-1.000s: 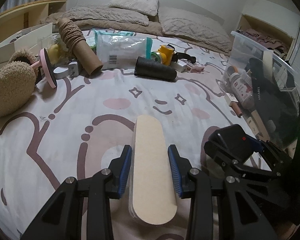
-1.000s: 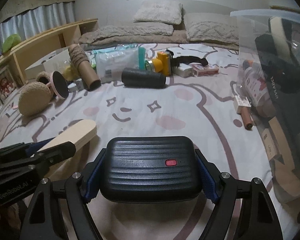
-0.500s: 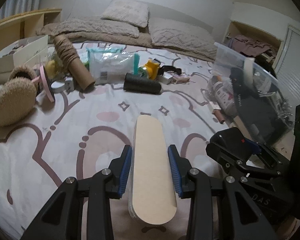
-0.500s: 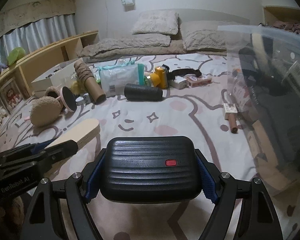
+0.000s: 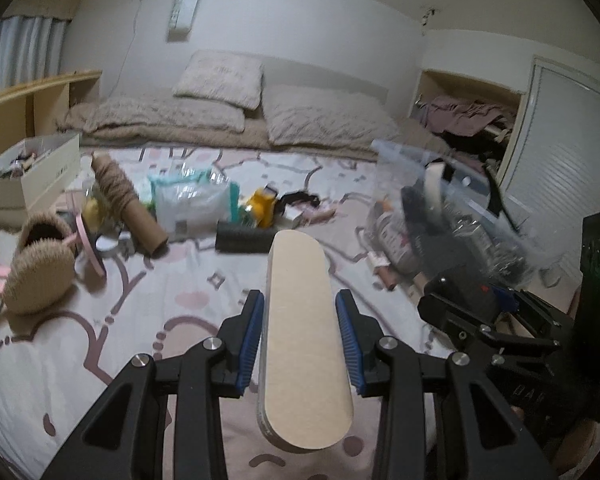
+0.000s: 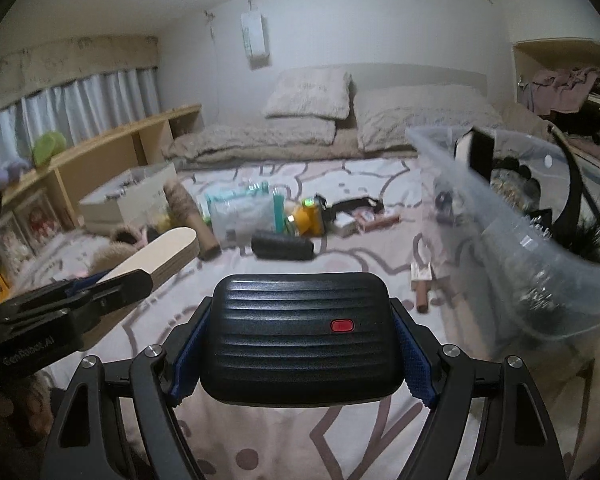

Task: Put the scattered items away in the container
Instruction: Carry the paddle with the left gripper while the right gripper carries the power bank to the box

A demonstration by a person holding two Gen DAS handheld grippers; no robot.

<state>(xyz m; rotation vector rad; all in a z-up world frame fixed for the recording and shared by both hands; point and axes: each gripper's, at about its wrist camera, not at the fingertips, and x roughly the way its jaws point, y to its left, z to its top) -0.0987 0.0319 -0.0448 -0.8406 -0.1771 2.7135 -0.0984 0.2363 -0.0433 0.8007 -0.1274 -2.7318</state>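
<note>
My left gripper [image 5: 300, 336] is shut on a long flat beige board with rounded ends [image 5: 302, 332], held above the bed. My right gripper [image 6: 300, 348] is shut on a black ribbed case with a red button [image 6: 300, 336], also held above the bed. The clear plastic container [image 6: 512, 248] stands at the right, part full of dark items; it also shows in the left wrist view [image 5: 452, 216]. The board in the left gripper shows at the left in the right wrist view [image 6: 164, 252]. The right gripper with the case shows at the right in the left wrist view [image 5: 472, 300].
Scattered on the bed: a black roller [image 5: 242, 242], a cardboard tube wound with twine [image 5: 124, 200], a plastic packet [image 5: 188, 200], a yellow item [image 5: 262, 208], fluffy slippers [image 5: 40, 272], a small brown tube [image 6: 422, 300]. A white box [image 5: 28, 184] sits far left. Pillows lie at the back.
Both grippers have risen and tilted up with their loads, so more of the room and the container's rim show. Both holds are unchanged.
</note>
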